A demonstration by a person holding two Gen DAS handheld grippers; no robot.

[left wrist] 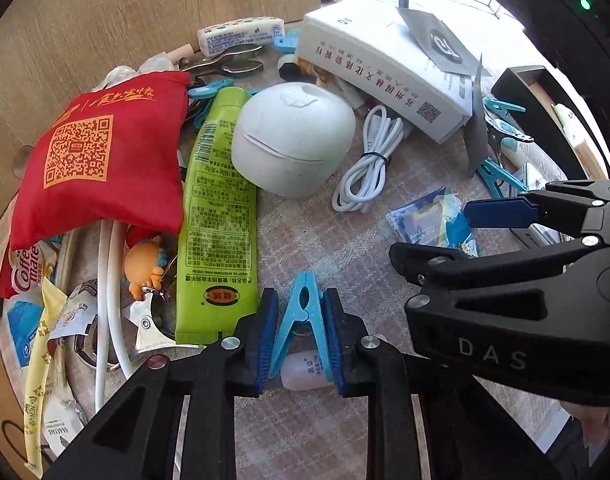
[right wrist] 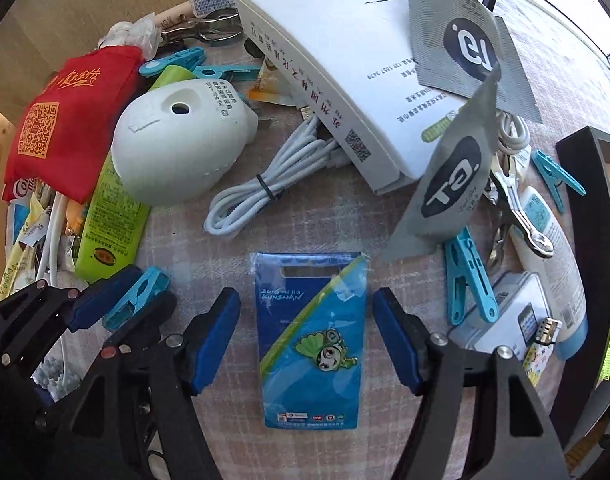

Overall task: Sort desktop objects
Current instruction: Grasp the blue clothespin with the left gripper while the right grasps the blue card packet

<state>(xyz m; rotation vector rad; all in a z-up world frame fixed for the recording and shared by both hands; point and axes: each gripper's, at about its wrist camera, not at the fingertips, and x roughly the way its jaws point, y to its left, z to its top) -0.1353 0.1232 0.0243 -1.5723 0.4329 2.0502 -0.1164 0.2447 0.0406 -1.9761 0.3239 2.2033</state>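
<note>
Blue plastic shows between the pads of the left gripper (left wrist: 301,332): a clothes peg (left wrist: 303,312) stands pinched there, its tip pointing to twelve o'clock, with a small white bottle (left wrist: 305,374) lying on the cloth just under it. At eleven o'clock from the peg lies a green tube (left wrist: 217,216), touching a white rounded case (left wrist: 293,140) on one side and tucked under a red pouch (left wrist: 101,152) on the other. A coiled white cable (left wrist: 369,164) rests at one o'clock, beside a white box (left wrist: 389,76).

The right gripper (right wrist: 307,338) hangs over the table with its jaws spread wide, a blue card packet (right wrist: 311,340) lying flat between the fingers but apart from both pads (nothing is gripped). At three o'clock from the packet lies another blue peg (right wrist: 467,280), partly under a grey leaflet (right wrist: 449,184).
</note>
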